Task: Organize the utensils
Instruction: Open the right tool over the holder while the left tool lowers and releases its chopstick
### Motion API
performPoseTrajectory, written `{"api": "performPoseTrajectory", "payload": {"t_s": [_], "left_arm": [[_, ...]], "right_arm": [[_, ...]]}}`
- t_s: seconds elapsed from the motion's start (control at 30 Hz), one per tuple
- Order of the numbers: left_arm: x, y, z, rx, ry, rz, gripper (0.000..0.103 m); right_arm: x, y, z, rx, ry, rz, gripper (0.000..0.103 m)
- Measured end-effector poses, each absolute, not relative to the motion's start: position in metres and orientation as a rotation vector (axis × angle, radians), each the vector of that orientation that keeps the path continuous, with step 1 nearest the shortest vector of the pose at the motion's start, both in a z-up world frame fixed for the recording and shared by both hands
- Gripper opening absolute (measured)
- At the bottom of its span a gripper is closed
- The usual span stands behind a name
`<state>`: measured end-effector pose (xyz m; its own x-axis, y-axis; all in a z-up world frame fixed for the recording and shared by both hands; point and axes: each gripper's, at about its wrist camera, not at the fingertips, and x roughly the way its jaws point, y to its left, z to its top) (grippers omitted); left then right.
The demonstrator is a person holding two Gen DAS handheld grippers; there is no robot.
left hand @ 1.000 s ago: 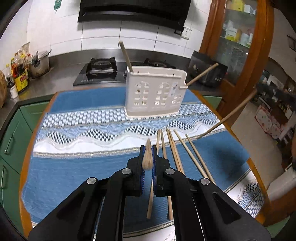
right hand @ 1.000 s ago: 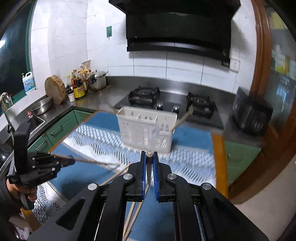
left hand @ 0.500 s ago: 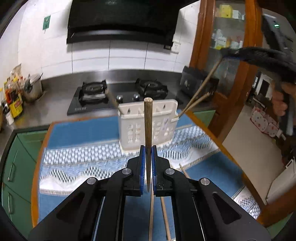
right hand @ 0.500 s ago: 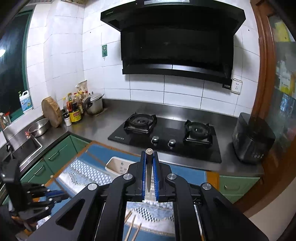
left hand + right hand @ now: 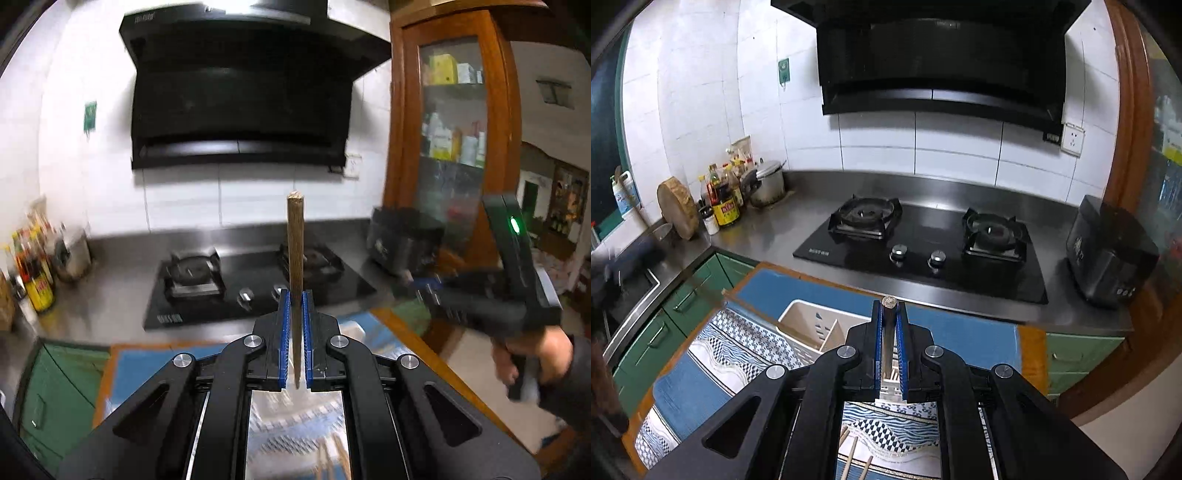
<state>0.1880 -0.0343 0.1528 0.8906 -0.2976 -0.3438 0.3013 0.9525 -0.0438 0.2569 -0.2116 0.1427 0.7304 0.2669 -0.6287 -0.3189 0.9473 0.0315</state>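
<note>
Chopstick point(image 5: 295, 258) stands upright, clenched in the left hand-held gripper point(image 5: 294, 339); the right hand-held gripper point(image 5: 889, 343) grasps another chopstick point(image 5: 888, 314) above the holder point(image 5: 816, 325) near the desk's point(image 5: 1030, 354) far edge. Both held high: either could miss its slot or tip the holder.

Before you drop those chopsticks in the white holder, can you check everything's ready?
1. Left gripper shut on its chopstick: ok, the stick stands upright between the blue pads.
2. Right gripper shut on its chopstick: ok.
3. Holder in reach of the right gripper: ok, it sits just below and ahead on the cloth.
4. Holder compartments free: cannot tell, the gripper hides most of it.
5. Left gripper lined up with the holder: not ok, its camera faces the stove, holder barely seen.
6. More chopsticks left on the cloth: ok, some remain.
</note>
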Motion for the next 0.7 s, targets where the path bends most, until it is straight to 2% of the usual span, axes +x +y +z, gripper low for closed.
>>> {"api": "performPoseTrajectory", "payload": {"t_s": [0.13,0.43,0.7], "left_arm": [[0.212,-0.038,0.15,0.007,0.343,-0.263,0.005],[0.249,-0.025,0.108,-0.074,0.463,-0.256,0.005],[0.244,-0.02,0.102,-0.072,0.46,-0.252,0.008]], "right_arm": [[0.258,-0.212,0.13,-0.081,0.696,0.319,0.007],[0.26,-0.216,0.114,-0.077,0.716,0.31,0.007],[0.246,-0.219,0.121,-0.08,0.67,0.3,0.022]]}}
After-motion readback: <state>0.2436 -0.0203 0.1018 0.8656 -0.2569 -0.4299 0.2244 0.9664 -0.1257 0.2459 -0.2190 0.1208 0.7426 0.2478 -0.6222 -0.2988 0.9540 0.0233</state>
